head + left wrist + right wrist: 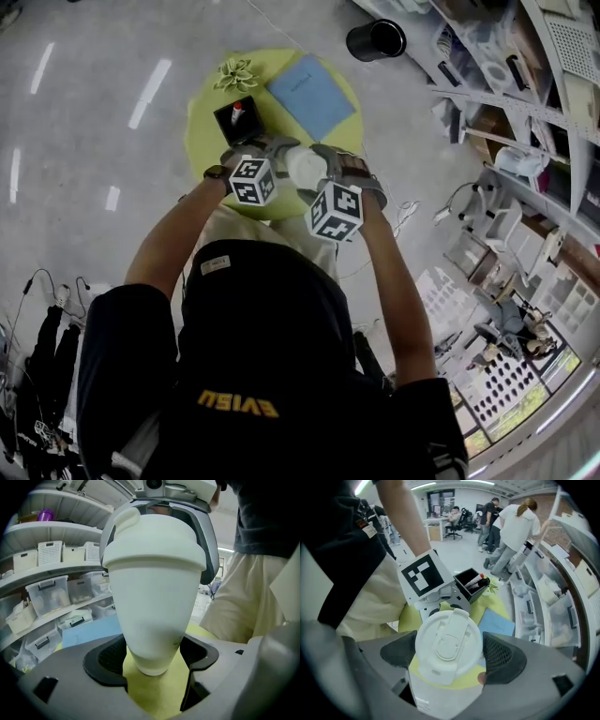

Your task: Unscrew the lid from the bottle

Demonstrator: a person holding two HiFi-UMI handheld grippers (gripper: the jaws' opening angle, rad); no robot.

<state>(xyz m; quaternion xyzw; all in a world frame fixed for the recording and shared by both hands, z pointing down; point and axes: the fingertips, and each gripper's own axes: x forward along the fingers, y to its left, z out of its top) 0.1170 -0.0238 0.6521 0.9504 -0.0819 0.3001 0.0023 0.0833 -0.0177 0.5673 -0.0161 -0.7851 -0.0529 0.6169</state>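
A white bottle (pixel 154 616) with a white flip-top lid (pixel 447 644) is held over the round yellow-green table (pixel 202 131). My left gripper (pixel 154 654) is shut on the bottle's narrow lower body, and its dark pads (pixel 110 656) press on both sides. From above, my right gripper (pixel 450 652) is shut on the lid, with its pads (pixel 501 658) against the rim. In the head view the bottle (pixel 305 167) shows between the two marker cubes, at the table's near edge.
On the table lie a black box (pixel 234 117) holding a red-tipped item, a blue notebook (pixel 311 94) and a green paper flower (pixel 236 73). A black bin (pixel 375 39) stands on the floor beyond. Shelves (pixel 525 94) with bins line the right. People (pixel 515 527) stand farther back.
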